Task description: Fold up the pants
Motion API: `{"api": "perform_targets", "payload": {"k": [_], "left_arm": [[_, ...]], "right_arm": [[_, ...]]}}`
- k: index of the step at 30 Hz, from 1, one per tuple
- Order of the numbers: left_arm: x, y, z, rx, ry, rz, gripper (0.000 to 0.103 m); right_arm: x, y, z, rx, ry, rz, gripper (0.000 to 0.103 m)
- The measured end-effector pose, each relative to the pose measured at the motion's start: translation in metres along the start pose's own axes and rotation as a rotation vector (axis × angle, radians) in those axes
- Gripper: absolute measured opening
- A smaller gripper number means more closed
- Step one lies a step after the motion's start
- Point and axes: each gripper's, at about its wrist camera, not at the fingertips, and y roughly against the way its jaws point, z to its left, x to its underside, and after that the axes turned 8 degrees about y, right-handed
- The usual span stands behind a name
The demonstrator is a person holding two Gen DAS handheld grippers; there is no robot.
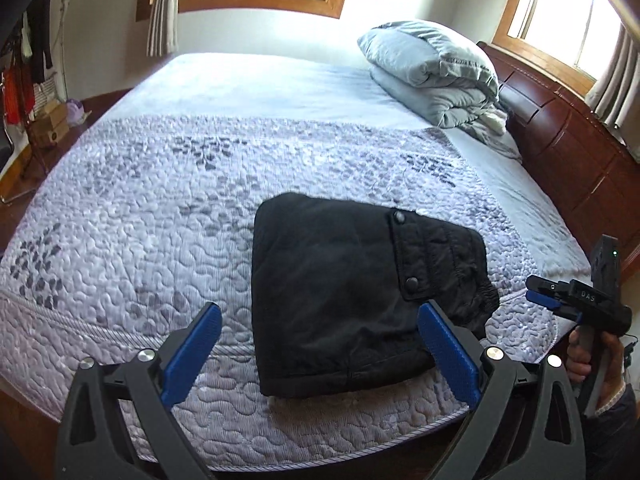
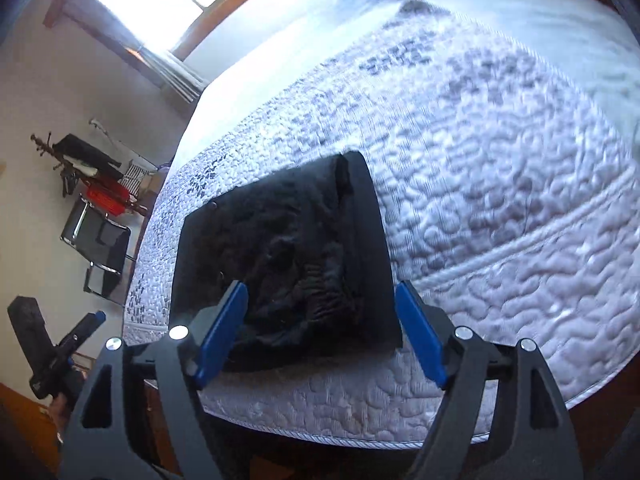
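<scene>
Pants [image 1: 352, 300] lie folded on bed [image 1: 160, 208] — seemingly untouched, jaws apart.

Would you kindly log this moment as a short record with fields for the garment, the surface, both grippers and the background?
garment: black pants, folded into a compact rectangle, snap pocket flap on top
surface: quilted lavender bedspread, pants near its front edge
left gripper: open, empty, above the pants
right gripper: open, empty, above the pants
background: folded grey duvet beside the wooden headboard

One pants [image 1: 352, 300], two grippers [image 1: 320, 348] [image 2: 320, 332]
</scene>
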Motion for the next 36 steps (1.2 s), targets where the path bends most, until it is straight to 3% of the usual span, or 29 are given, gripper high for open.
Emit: {"api": "perform_targets", "payload": {"k": [8,13,16,21,26,32,34,36], "left_arm": [[-0.013,0.014,-0.008,0.005,-0.031,-0.041,0.099],[-0.019,0.004,-0.004,0.009,-0.049,-0.035,0.099],[-0.024,-0.023,0.012,0.018,-0.025,0.039,0.099],[-0.023,-0.089,0.067,-0.052,0.068,0.211,0.099],[-0.013,-0.122,0.101,0.039,0.189,0.317,0.099],[-0.001,-0.142,0.109,0.145,0.24,0.418,0.099],[0.001,-0.146,0.112,0.21,0.269,0.448,0.099],[0.005,-0.154,0.115,0.329,0.32,0.499,0.099]], "right_arm": [[-0.027,-0.022,0.028,0.082,0.15,0.005,0.08],[-0.042,-0.056,0.028,0.085,0.122,0.032,0.08],[-0.045,-0.061,0.022,0.08,0.095,0.035,0.083],[-0.044,-0.058,0.002,0.064,0.079,0.054,0.087],[-0.036,-0.062,-0.013,0.08,0.1,0.095,0.087],[-0.025,-0.07,-0.026,0.05,0.067,0.117,0.087],[-0.022,-0.071,-0.03,0.026,0.047,0.119,0.087],[-0.019,-0.072,-0.033,0.002,0.029,0.12,0.087]]}}
